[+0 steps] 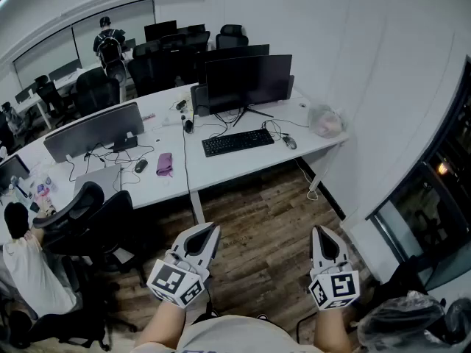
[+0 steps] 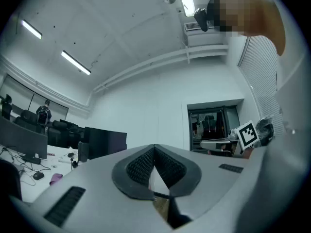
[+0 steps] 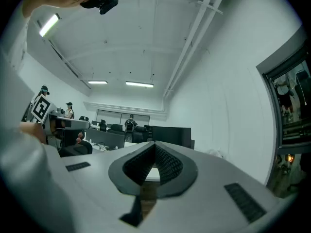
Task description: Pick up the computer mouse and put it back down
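Reaching the small dark rounded plastic computer mouse [image 1: 291,143] likely means stepping toward the far white flat-topped desk [image 1: 243,169], where it lies just right of the black slab keyboard [image 1: 237,142]. The pale left gripper [image 1: 213,229] and right gripper [image 1: 321,232] have their ribbed black jaws pressed together, empty; open one first.

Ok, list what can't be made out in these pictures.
- Head view: small dark computer mouse right of the black keyboard, too small for detail.
- Head view: seated person in white, cut off by the left edge.
- Right gripper view: mouse hidden behind the grey right claw.
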A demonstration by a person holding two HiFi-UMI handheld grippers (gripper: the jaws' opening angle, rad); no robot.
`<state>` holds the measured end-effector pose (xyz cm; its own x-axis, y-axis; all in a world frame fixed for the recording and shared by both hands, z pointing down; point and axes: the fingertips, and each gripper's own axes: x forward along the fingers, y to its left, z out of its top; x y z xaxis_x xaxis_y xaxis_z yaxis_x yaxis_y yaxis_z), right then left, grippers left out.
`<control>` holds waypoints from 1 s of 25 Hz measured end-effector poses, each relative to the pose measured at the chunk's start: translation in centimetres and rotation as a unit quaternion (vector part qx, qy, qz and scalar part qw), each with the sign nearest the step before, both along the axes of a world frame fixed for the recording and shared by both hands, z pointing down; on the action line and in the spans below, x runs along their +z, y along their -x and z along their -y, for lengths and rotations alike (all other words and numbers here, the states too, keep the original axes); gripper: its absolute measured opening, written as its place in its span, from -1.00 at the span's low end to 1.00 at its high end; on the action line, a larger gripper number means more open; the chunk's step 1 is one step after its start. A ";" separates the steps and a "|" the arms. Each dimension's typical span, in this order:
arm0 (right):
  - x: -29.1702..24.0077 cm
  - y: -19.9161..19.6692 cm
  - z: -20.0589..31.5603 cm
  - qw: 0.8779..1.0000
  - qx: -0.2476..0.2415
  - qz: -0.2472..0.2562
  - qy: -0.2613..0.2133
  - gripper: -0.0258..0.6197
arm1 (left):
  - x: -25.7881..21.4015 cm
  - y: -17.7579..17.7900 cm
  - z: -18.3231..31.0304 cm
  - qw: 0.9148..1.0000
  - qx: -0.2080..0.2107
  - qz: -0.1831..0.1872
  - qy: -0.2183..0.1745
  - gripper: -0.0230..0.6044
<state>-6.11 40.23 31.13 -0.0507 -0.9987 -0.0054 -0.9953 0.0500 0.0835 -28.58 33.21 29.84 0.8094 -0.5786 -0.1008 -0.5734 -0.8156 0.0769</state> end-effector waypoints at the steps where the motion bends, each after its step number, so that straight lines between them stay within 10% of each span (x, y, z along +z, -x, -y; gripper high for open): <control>1: 0.0 -0.1 0.0 1.000 -0.001 0.000 0.000 -0.86 | 0.0 -0.1 0.0 1.000 0.000 0.000 0.000 -0.90; 25: -0.1 -1.8 0.3 0.999 -0.015 -0.028 -0.016 -0.86 | 0.4 -3.6 0.2 1.000 0.009 0.006 0.005 -0.90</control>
